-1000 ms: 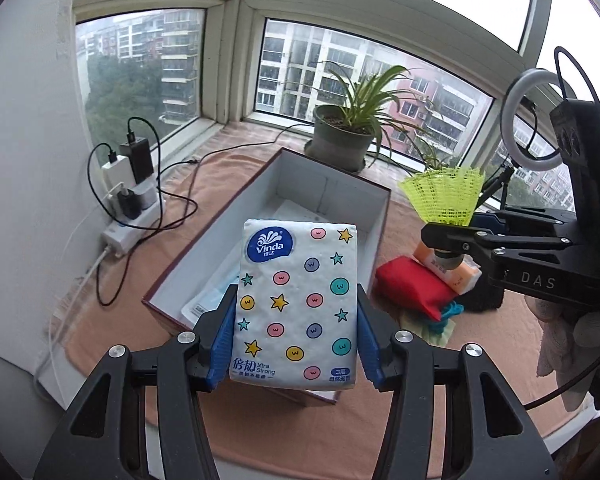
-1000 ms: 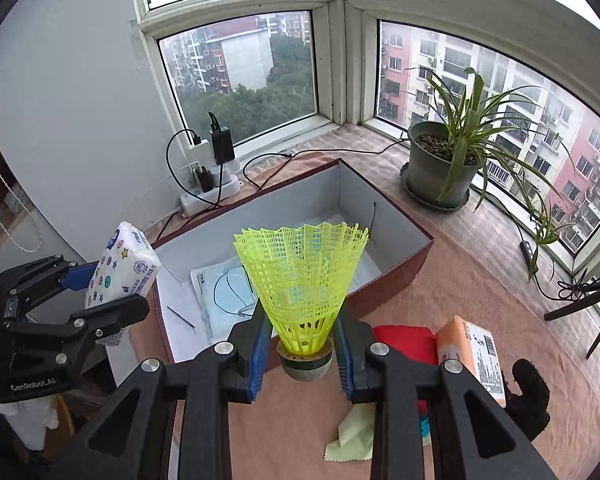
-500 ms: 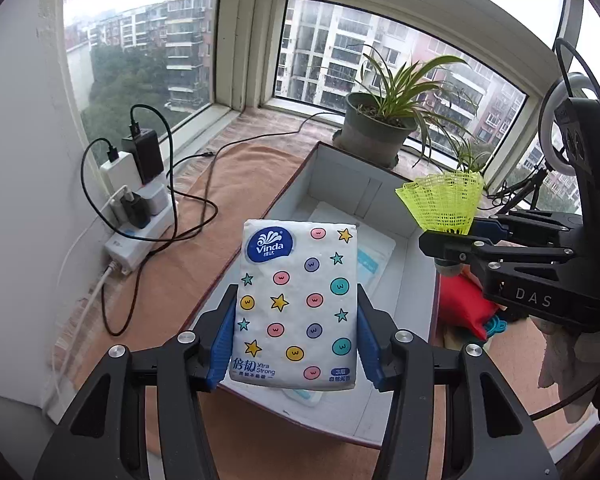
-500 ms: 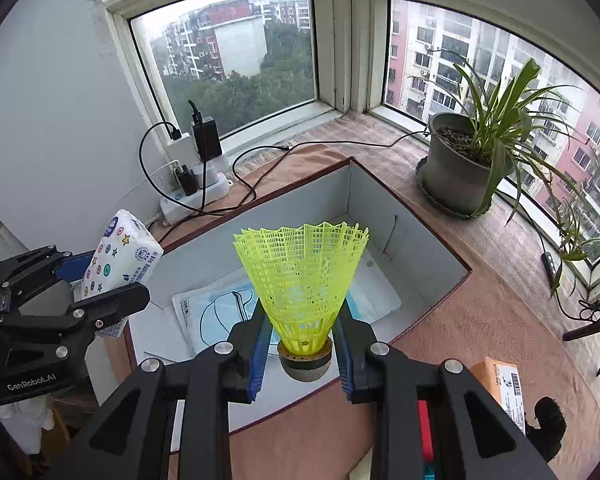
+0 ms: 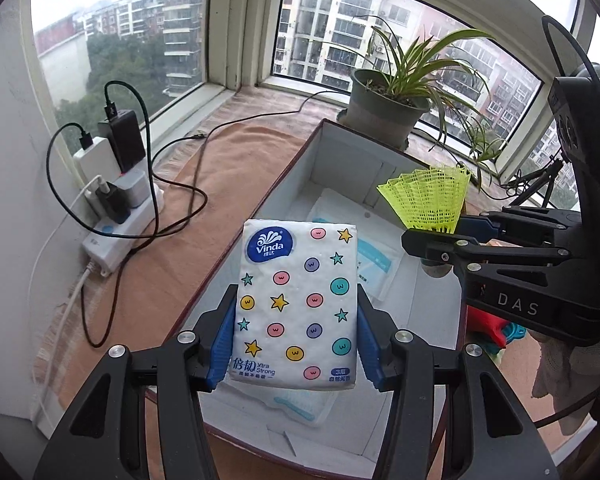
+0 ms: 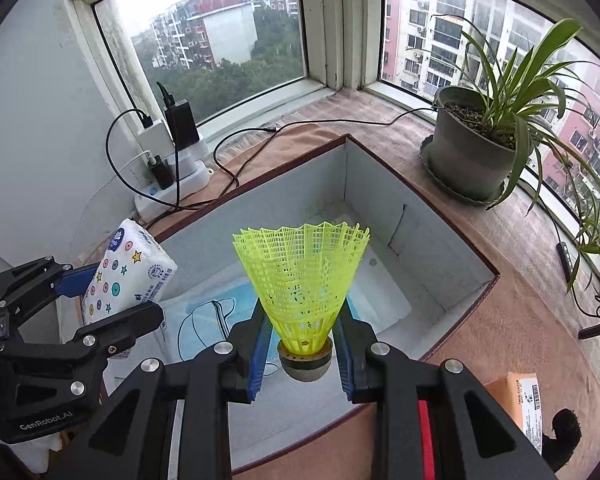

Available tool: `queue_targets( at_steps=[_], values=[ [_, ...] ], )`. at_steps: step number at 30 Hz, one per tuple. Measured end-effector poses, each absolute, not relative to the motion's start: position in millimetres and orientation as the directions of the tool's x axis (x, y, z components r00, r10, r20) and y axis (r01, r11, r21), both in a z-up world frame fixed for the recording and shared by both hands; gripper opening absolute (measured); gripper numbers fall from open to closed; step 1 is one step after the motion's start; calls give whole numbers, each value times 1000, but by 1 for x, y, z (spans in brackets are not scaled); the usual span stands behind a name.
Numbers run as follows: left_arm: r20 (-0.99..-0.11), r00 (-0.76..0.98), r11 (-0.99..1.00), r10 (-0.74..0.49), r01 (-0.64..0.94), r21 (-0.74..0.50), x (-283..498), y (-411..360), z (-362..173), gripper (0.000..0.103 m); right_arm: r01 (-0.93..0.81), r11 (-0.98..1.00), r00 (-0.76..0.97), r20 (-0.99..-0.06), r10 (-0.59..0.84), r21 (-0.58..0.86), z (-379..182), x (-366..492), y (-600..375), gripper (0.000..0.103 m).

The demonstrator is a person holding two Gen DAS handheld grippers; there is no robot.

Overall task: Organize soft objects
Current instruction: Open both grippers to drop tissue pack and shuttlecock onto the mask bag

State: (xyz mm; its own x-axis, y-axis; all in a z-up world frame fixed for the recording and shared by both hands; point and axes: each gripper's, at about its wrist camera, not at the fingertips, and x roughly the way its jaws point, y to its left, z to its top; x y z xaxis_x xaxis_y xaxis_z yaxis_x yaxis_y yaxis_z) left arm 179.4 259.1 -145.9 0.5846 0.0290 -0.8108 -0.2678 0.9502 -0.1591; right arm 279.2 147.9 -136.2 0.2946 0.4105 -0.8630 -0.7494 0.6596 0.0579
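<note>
We note left gripper clamped on white dotted tissue pack, right gripper pinching yellow mesh plastic shuttlecock by its base, open white cardboard box beneath both.

- We can't see most of the box floor in the left wrist view: the tissue pack covers it.
- Packets under the tissue pack are partly hidden; their print is too small for us to read.
- Red item right of the box is mostly behind the right gripper; we can't tell what it is.
- Orange carton right of the box is cut by the gripper arm; its label is unreadable.
- Dark object beyond the carton is cut at the frame edge, unidentifiable.
- Shuttlecock hides the box floor behind it.
</note>
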Motion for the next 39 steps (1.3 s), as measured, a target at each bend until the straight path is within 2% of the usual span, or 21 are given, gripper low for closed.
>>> queue_targets(
  at_steps=[12,16,24,39],
  values=[
    [-824,565,949,50,-285,-138,182,259,-152,54,-750,658,279,-871,405,65,-147,286,153,31],
    [-822,566,945,60,-298,-136,179,261,-152,65,-744,663,275,-871,407,76,-147,288,151,45],
    [-818,570,937,77,-322,-136,173,263,-148,65,-745,660,273,-860,431,94,-142,287,148,56],
    [-794,601,937,94,-322,-133,153,240,-129,65,-752,651,287,-837,465,104,-127,273,118,56]
  ],
)
